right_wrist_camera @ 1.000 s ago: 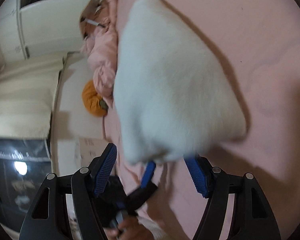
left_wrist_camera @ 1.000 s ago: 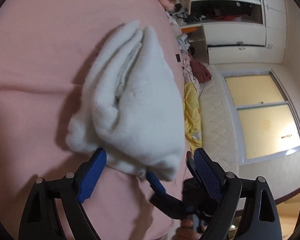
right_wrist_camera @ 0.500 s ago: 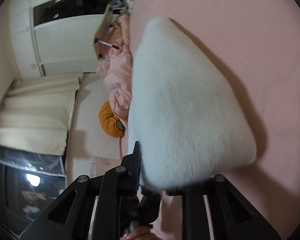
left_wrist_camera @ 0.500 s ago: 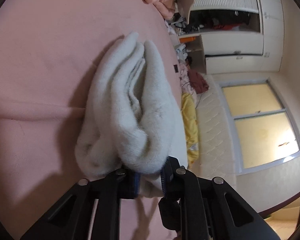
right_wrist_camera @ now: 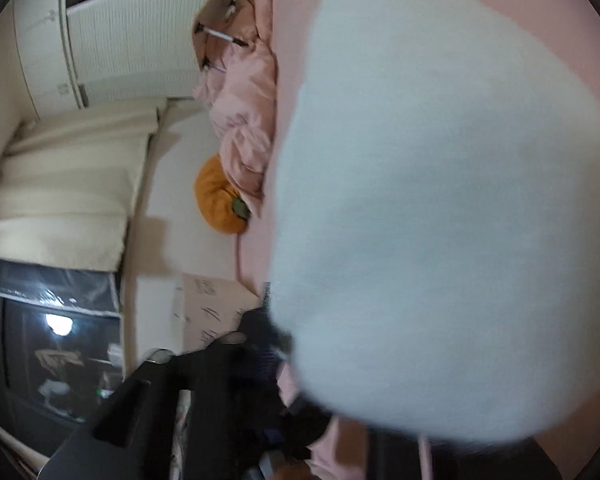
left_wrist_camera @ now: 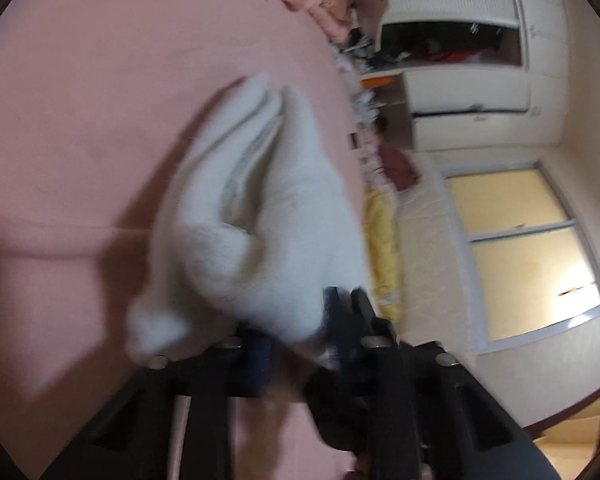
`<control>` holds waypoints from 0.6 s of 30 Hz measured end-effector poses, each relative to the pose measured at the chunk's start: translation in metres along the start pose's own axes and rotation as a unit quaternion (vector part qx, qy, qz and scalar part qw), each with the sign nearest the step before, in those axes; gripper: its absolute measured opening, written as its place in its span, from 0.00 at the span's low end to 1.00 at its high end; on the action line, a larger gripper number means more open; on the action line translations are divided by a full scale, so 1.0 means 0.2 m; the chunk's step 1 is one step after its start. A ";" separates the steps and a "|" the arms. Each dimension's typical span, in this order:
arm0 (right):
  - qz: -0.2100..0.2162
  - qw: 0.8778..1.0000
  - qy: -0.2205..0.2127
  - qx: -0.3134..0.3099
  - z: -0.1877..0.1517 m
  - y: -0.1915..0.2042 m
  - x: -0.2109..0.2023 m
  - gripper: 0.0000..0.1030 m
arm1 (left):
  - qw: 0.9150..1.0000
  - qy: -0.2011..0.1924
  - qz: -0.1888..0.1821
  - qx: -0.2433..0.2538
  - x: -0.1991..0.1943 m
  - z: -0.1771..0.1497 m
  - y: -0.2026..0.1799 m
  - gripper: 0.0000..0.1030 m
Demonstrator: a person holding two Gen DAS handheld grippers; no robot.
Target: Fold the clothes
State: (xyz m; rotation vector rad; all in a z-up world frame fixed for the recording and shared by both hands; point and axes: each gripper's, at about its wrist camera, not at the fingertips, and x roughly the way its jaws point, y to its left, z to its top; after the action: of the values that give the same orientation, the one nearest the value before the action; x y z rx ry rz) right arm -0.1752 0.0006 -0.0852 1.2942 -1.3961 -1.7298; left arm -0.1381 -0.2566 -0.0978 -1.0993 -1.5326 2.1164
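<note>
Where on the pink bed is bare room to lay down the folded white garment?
Bare pink sheet lies open left of the white fleece garment in the left wrist view. It is crowded at the bed's far edge, with the crumpled pink duvet and orange cushion.

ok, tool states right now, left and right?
Left tool: jaws have just been closing, now shut on the near edge of the white fleece.
Right tool: also just closed, clamped on the same fleece.
</note>
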 end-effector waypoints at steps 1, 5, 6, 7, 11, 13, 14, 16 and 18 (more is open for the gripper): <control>-0.007 1.000 0.001 0.004 -0.01 -0.02 -0.01 0.19 | 1.000 0.002 0.014 0.017 0.01 -0.01 -0.02 0.17; -0.025 0.999 -0.007 0.033 -0.03 -0.10 -0.05 0.44 | 0.997 0.008 0.043 0.066 0.01 -0.04 -0.09 0.44; -0.030 0.999 -0.011 0.044 -0.04 -0.12 -0.07 0.44 | 0.996 0.006 0.044 0.072 0.01 -0.04 -0.10 0.51; -0.033 0.998 -0.011 0.051 -0.06 -0.13 -0.09 0.44 | 0.996 0.005 0.047 0.076 0.01 -0.05 -0.11 0.57; -0.041 0.997 -0.003 0.065 -0.06 -0.15 -0.12 0.44 | 0.995 -0.005 0.061 0.078 -0.01 -0.04 -0.10 0.57; -0.049 0.996 -0.012 0.075 -0.07 -0.17 -0.16 0.44 | 0.995 -0.008 0.065 0.072 -0.03 -0.03 -0.07 0.57; -0.053 0.995 -0.019 0.078 -0.07 -0.18 -0.19 0.44 | 0.995 -0.008 0.067 0.069 -0.04 -0.02 -0.06 0.57; -0.063 0.994 -0.046 0.079 -0.06 -0.18 -0.26 0.44 | 0.995 -0.009 0.073 0.070 -0.04 -0.03 -0.06 0.56; -0.062 0.993 -0.071 0.074 -0.04 -0.19 -0.33 0.44 | 0.993 -0.011 0.084 0.081 -0.04 -0.02 -0.08 0.48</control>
State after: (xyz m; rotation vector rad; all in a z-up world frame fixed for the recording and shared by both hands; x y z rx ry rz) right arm -0.1368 0.0664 -0.0998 1.3866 -1.5809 -1.8626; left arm -0.1323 -0.2523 -0.0798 -1.1870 -1.2895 2.3243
